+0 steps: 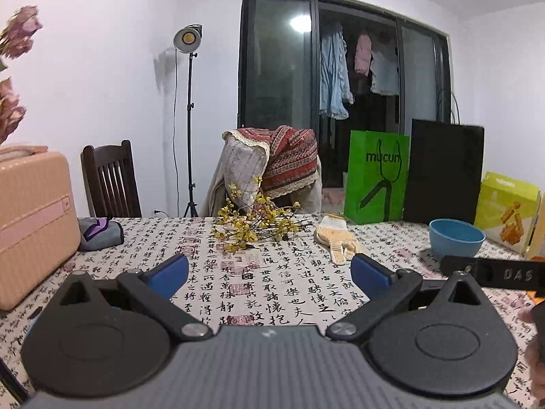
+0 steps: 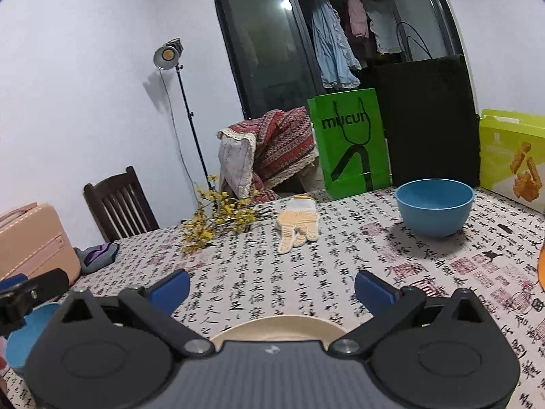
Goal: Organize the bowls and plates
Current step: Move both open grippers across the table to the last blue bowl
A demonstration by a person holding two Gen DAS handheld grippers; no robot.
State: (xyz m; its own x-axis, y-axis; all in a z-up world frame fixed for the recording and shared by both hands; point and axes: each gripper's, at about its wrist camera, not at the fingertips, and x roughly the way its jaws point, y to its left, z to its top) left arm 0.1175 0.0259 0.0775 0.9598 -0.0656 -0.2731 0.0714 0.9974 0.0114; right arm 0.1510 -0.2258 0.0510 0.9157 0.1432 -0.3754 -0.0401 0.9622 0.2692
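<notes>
Right wrist view: right gripper (image 2: 271,288) hovers low over the surface (image 2: 265,272), a cloth printed with black calligraphy; fingers spread wide, nothing between them. Landmark: round blue plastic bowl (image 2: 435,207), upright, empty, sitting on the cloth.

- Cream round plate (image 2: 277,328) lies well nearer the camera than the blue plastic bowl, directly under the right gripper, mostly hidden by its body.
- Second blue bowl (image 2: 29,330) far left of the landmark, at frame edge, partly hidden under the left gripper's finger.
- Yellow-and-white knit glove (image 2: 298,226) left of the landmark; yellow flower sprig (image 2: 218,223) further left.
- Green paper bag (image 2: 349,143) stands behind the landmark, to its left.

Left wrist view: left gripper (image 1: 269,274) also empty, fingers spread; same blue plastic bowl (image 1: 456,237) ahead to its right.

Judgement: nothing is grasped yet; the plate seems the nearest pick. To do it well, tilt the right gripper down, slide one finger under the rim, close on the rim edge, and lift level so it does not slip.
</notes>
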